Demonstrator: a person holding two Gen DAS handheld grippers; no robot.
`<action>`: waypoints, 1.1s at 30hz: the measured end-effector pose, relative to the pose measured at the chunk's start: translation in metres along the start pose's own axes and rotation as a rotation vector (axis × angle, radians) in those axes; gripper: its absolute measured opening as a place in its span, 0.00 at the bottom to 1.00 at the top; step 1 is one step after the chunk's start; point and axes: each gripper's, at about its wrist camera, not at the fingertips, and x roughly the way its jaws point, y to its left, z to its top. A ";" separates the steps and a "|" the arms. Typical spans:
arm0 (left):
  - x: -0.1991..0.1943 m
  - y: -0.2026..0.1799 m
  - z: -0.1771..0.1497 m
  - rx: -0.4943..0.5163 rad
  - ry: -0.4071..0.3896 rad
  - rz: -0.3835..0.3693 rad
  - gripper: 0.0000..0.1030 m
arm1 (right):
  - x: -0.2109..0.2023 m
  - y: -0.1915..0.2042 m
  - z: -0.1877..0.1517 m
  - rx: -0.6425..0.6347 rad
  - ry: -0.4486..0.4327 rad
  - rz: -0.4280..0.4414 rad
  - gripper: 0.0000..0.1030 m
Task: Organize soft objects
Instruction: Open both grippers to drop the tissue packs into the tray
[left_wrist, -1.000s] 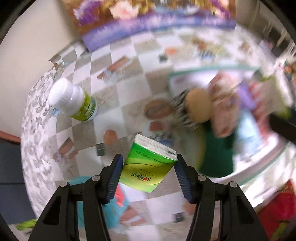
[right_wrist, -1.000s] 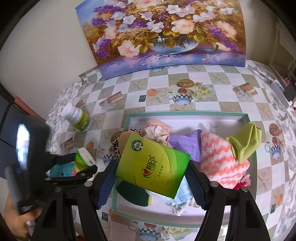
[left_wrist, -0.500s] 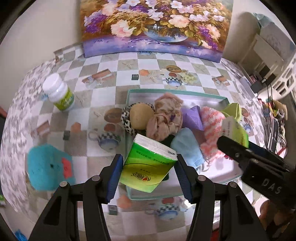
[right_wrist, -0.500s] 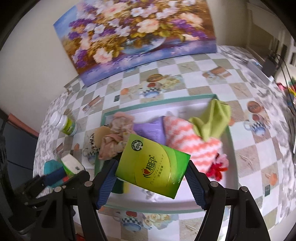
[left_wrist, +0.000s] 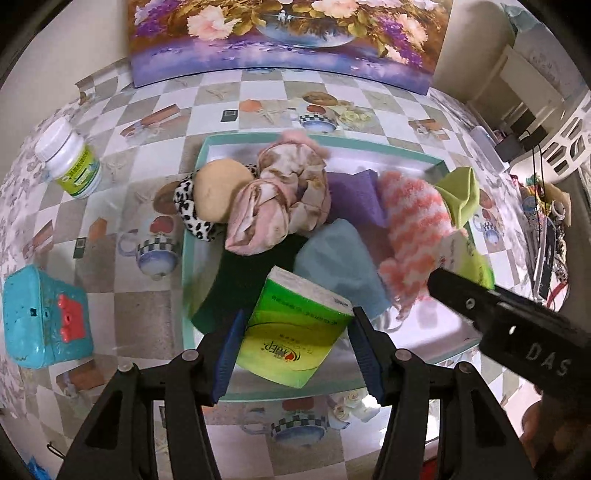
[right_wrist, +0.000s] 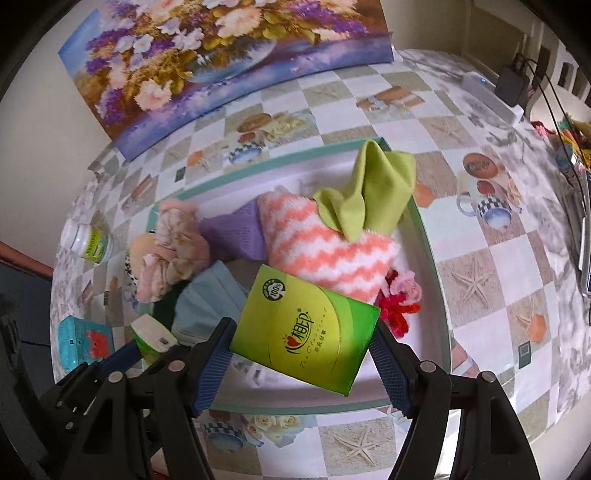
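Two green tissue packs hang over the near edge of the teal tray (right_wrist: 424, 236), one clenched in the left gripper (left_wrist: 295, 347), the other in the right gripper (right_wrist: 301, 354). Dropped here, either could catch the rim and slide onto the tablecloth (right_wrist: 498, 266). Farther in, the striped sock (right_wrist: 328, 243), blue mask (left_wrist: 340, 266) and scarf (left_wrist: 280, 199) crowd the floor, so a pack may perch and roll.

Even indoor light, fairly bright. Mild glare on tray (left_wrist: 369, 155) floor. Strong fisheye bending; black vignette corners. Slight softness at edges.
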 end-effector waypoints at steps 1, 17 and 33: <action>0.000 0.001 0.000 -0.005 0.001 -0.006 0.63 | -0.001 -0.001 0.000 0.004 -0.004 -0.002 0.73; -0.015 0.019 0.006 -0.049 -0.037 0.066 0.74 | -0.009 0.000 0.005 0.003 -0.034 -0.037 0.82; -0.041 0.065 0.002 -0.154 -0.108 0.216 0.94 | -0.013 0.037 -0.007 -0.153 -0.086 -0.089 1.00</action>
